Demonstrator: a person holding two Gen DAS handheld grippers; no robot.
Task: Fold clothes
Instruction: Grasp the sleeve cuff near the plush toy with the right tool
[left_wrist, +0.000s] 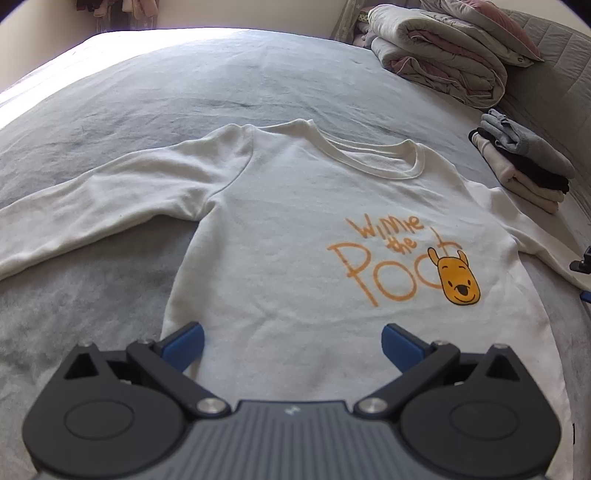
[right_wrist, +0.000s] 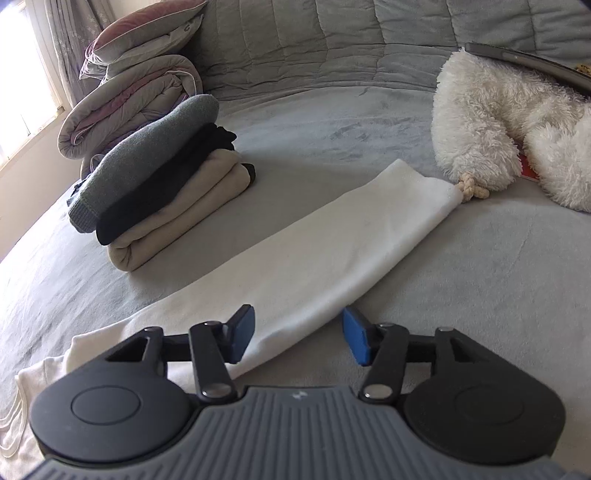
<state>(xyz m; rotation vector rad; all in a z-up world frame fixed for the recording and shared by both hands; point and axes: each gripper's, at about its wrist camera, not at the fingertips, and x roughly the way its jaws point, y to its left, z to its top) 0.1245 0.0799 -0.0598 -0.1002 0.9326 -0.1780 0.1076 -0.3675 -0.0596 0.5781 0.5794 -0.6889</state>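
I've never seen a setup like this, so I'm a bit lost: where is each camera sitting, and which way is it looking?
Left wrist: on the left gripper, looking along open blue fingers over the white sweatshirt spread on the bed.
Right wrist: on the right gripper, looking along a sleeve lying between its fingers, towards a fluffy white cushion.
Shared: the sweatshirt, the folded clothes pile and the stacked quilts.

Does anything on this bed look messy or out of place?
Mostly tidy. The white sweatshirt lies flat, front up, sleeves spread. One oddity: its sleeve on the headboard side reaches the fluffy white cushion, the cuff lying against a knotted cord.
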